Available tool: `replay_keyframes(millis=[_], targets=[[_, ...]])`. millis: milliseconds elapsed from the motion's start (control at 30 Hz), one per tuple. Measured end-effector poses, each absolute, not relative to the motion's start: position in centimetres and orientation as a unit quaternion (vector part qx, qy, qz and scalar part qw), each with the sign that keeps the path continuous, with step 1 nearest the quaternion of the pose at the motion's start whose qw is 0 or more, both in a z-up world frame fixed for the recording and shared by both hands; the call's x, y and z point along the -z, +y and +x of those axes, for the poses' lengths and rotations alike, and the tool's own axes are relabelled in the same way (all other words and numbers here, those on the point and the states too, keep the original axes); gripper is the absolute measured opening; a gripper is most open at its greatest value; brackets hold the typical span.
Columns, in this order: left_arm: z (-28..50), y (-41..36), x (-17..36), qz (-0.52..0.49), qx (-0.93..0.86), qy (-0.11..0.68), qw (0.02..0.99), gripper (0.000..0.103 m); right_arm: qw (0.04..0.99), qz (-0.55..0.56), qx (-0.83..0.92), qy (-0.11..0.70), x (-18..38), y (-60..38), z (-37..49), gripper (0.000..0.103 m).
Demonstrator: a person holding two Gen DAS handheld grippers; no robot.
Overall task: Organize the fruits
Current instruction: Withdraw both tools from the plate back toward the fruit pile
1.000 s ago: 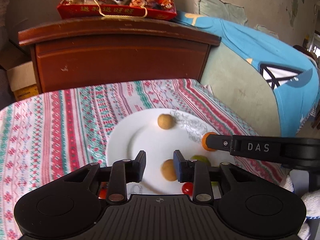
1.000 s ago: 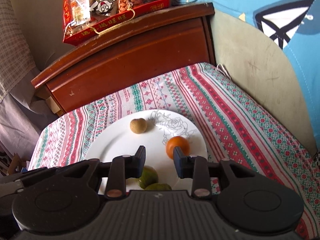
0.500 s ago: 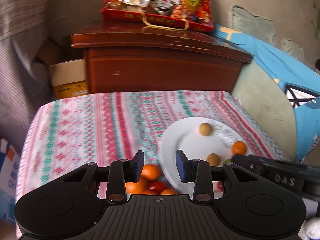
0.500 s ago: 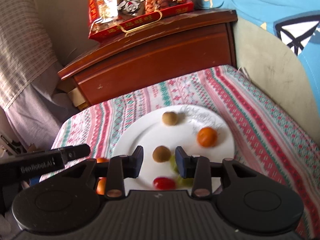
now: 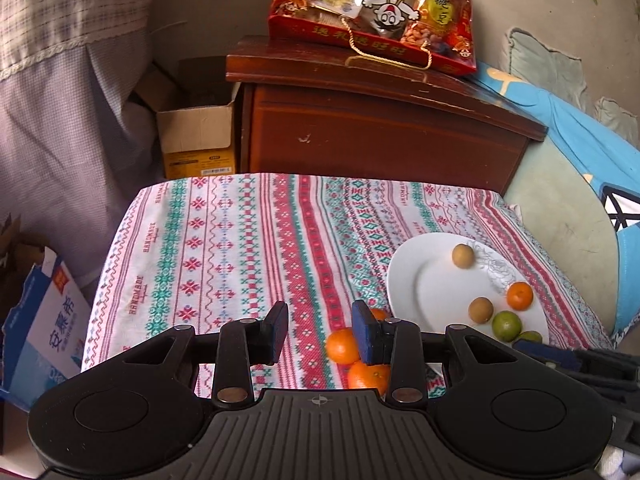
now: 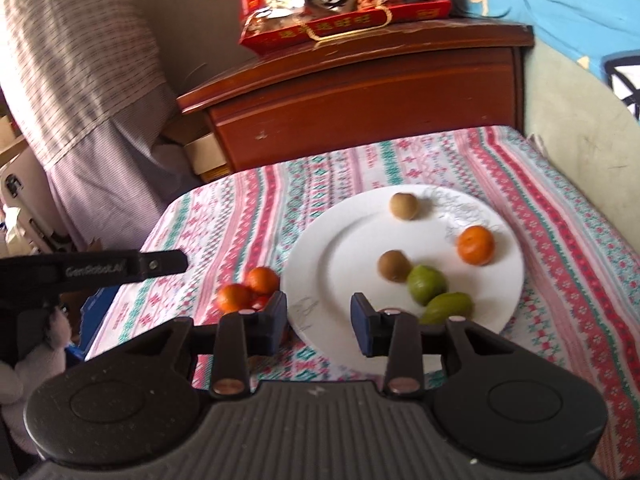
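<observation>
Your left gripper (image 5: 320,332) has swung further left since half a second ago, so the round white plate (image 5: 416,280) now sits to its right instead of ahead, and your right gripper (image 6: 319,322) has pulled back a little from that plate (image 6: 340,256). Both of your grippers stand with their blue-padded jaws parted and nothing between them.

On the plate lie two brown round fruits (image 6: 405,206), one near the far rim and one near the middle, a small orange tangerine (image 6: 475,245) at the right beside the printed flower pattern, and two green fruits (image 6: 426,285) touching each other at the near side.

Off the plate, a cluster of small orange tangerines (image 6: 248,290) rests on the red, green and white patterned tablecloth (image 5: 224,264), just beside the plate's left edge; in your left wrist view they (image 5: 342,345) sit right under the right-hand finger. A red snack bag (image 5: 376,8) lies on the dark wooden cabinet (image 5: 380,128) behind the table.
</observation>
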State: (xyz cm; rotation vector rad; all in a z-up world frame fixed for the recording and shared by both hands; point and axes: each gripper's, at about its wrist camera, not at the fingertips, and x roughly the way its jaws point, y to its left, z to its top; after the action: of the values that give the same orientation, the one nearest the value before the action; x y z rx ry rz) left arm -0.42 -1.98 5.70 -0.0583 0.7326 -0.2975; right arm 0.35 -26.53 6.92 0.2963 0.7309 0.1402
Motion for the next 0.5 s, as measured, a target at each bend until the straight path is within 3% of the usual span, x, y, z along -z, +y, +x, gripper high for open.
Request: replay_keyframes(millis=[500], targets=[[-0.2, -0.9, -4.2, -0.035, 0.133, 0.371, 0.918, 0.034, 0.899, 0.102, -0.151, 0.399, -4.1, -21.1, 0.4, 0.037]])
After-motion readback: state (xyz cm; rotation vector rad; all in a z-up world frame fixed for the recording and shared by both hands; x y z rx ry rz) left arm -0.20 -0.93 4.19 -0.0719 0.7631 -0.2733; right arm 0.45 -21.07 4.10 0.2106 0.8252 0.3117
